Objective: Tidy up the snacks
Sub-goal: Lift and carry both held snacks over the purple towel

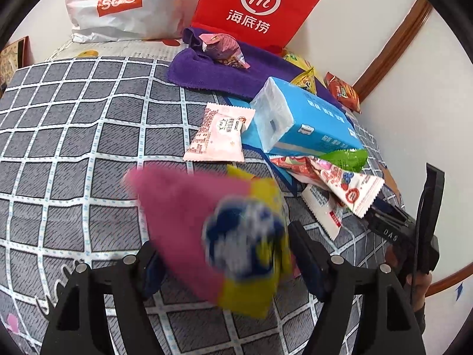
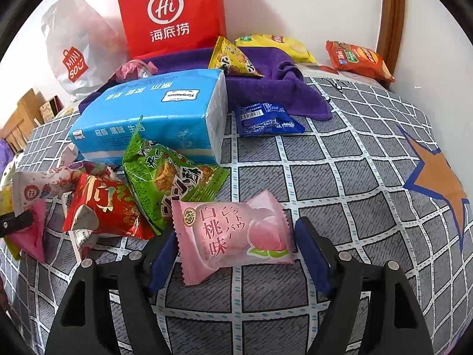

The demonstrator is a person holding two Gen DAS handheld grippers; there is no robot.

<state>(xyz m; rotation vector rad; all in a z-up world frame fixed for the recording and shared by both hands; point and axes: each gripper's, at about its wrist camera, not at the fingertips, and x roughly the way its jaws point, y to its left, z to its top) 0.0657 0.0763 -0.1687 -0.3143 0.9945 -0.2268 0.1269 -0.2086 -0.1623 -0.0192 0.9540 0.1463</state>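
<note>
Both claws stand released: the left claw (image 1: 224, 269) over a blurred pink-yellow packet (image 1: 207, 230), the right claw (image 2: 235, 254) astride the peach packet (image 2: 233, 236). Lift both straight up, clear of the pile.

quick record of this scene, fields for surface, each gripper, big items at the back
surface: checked sheet
left gripper: open, blurred pink-yellow packet between the fingers
right gripper: open, peach packet between the fingers
back: red bag, white bag, purple towel
middle: blue tissue pack
</note>
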